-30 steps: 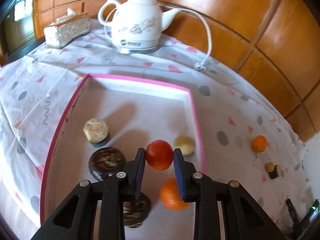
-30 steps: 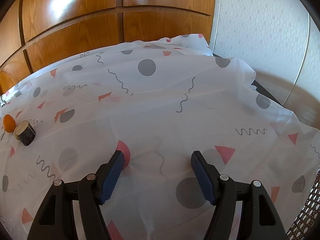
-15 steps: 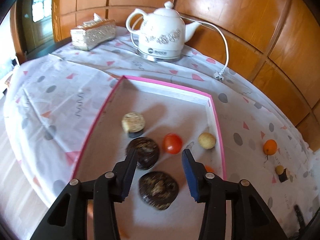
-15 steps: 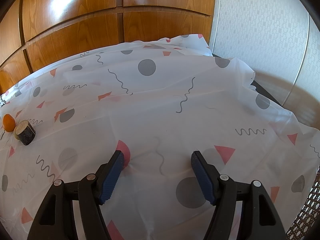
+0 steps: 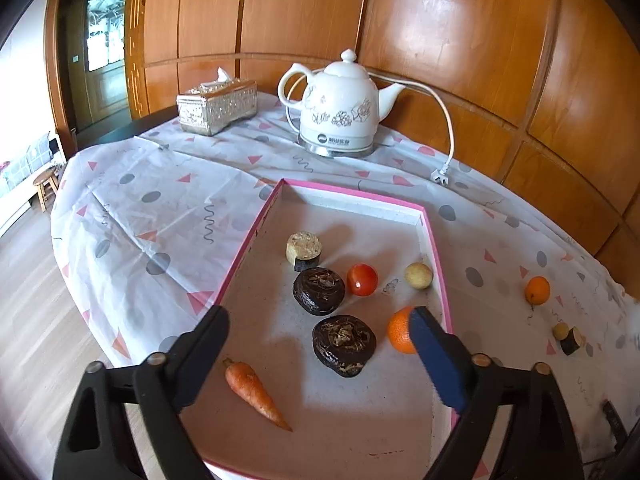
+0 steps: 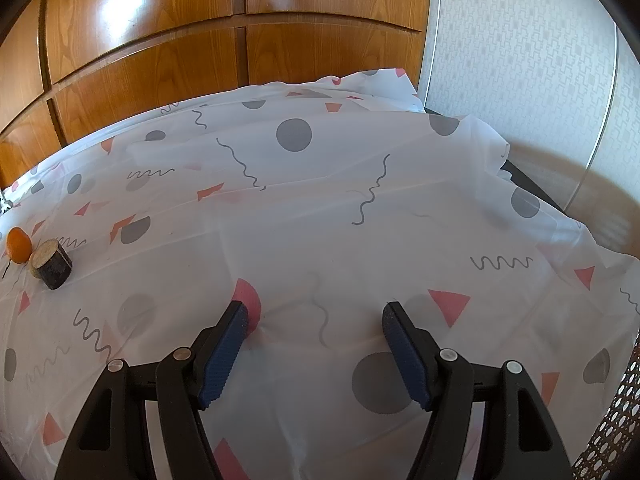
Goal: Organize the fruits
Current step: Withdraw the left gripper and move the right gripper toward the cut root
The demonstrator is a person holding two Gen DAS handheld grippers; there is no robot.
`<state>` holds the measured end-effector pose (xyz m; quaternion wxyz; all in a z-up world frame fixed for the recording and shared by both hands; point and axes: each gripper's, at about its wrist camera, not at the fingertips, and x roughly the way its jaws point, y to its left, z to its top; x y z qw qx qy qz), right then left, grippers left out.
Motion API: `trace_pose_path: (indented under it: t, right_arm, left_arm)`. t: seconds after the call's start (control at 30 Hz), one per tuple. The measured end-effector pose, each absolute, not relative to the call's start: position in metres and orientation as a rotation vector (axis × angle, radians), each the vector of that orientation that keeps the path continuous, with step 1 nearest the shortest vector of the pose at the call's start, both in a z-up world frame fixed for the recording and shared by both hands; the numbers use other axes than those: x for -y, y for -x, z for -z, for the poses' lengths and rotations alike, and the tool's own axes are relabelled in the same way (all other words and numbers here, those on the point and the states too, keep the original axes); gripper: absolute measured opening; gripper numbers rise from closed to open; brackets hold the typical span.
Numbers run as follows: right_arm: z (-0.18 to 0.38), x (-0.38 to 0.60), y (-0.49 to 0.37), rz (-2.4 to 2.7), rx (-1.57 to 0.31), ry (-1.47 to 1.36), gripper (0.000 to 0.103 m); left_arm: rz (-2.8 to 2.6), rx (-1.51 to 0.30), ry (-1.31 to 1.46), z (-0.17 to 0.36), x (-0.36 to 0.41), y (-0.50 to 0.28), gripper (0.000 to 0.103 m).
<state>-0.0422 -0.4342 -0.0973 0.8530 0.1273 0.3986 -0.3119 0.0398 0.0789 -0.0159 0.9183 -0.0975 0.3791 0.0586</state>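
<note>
A pink-rimmed tray (image 5: 352, 193) lies on the patterned cloth. In it sit a red tomato (image 5: 362, 279), a pale yellow fruit (image 5: 418, 275), an orange (image 5: 398, 330), a carrot (image 5: 256, 390), two dark brown lumps (image 5: 319, 290) (image 5: 344, 345) and a tan-topped block (image 5: 303, 249). My left gripper (image 5: 318, 338) hangs above the tray's near half, its jaws opening wide with nothing gripped. Outside the tray, an orange (image 5: 537, 290) and a small log piece (image 5: 568, 338) rest on the cloth; they show in the right wrist view as the orange (image 6: 19, 245) and log piece (image 6: 52, 264). My right gripper (image 6: 314, 326) is open over bare cloth.
A white kettle (image 5: 340, 110) with a cord and plug (image 5: 440, 176) stands behind the tray, beside a silver tissue box (image 5: 216, 107). Wooden panels back the table. The cloth's edge drops to the floor on the left (image 5: 68, 240), and a wall stands at the right (image 6: 540, 60).
My left gripper let go of the red tomato, which now rests in the tray. It spread its jaws wide and drew back and up. The right gripper stayed still.
</note>
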Motion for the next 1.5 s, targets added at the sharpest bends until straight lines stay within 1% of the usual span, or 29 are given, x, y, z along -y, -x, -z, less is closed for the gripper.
trace_pose_path:
  t: [0.43,0.83,1.5]
  right_arm:
    - [0.097,0.431,0.044,0.661,-0.837,-0.262,0.071]
    - [0.098,0.432,0.045,0.656,-0.837,-0.273,0.071]
    - [0.097,0.433,0.041,0.660,-0.866,-0.281,0.074]
  left_arm:
    - [-0.117,-0.790,0.177,0.019,-0.076,-0.025,0.095]
    - [-0.140,-0.792,0.288,0.030,-0.096,-0.014,0.095]
    - [-0.133,-0.808,0.333,0.039,-0.104,-0.011,0.096]
